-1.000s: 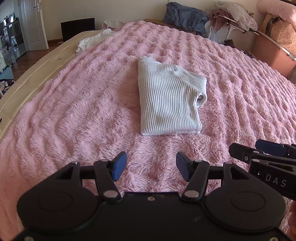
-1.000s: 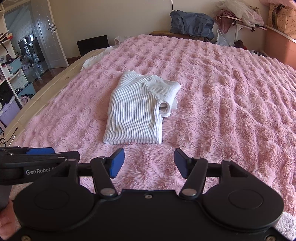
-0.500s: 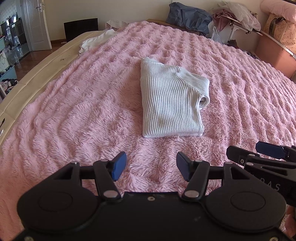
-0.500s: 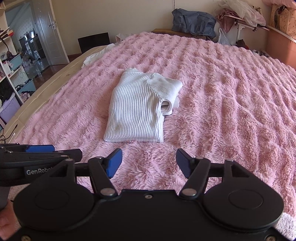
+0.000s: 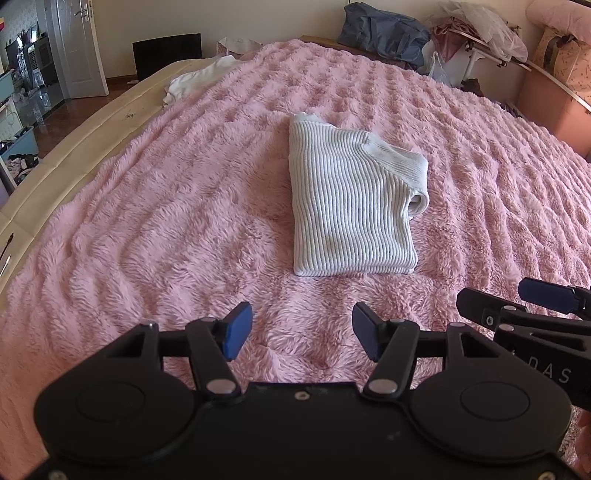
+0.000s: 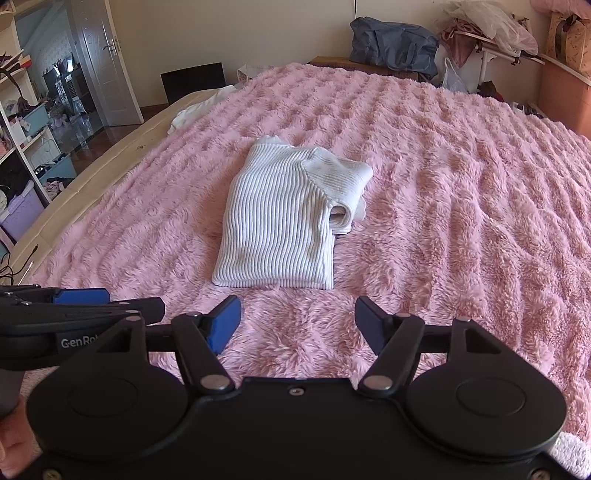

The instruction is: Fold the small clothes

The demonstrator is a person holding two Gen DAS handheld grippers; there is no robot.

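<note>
A white ribbed knit sweater (image 5: 347, 206) lies folded into a neat rectangle on the pink fluffy blanket (image 5: 166, 206), with a rolled sleeve end at its right side. It also shows in the right wrist view (image 6: 280, 221). My left gripper (image 5: 301, 328) is open and empty, hovering above the blanket just short of the sweater's near edge. My right gripper (image 6: 297, 325) is open and empty too, beside the left one and at a similar distance from the sweater.
Another white garment (image 5: 199, 77) lies at the bed's far left edge. The bed's beige side (image 5: 55, 155) runs along the left. Bags and clothes (image 5: 384, 33) are piled beyond the bed. A pink cabinet (image 5: 554, 107) stands at the right.
Both grippers have drawn slightly nearer the sweater and stayed open. The sweater has not moved.
</note>
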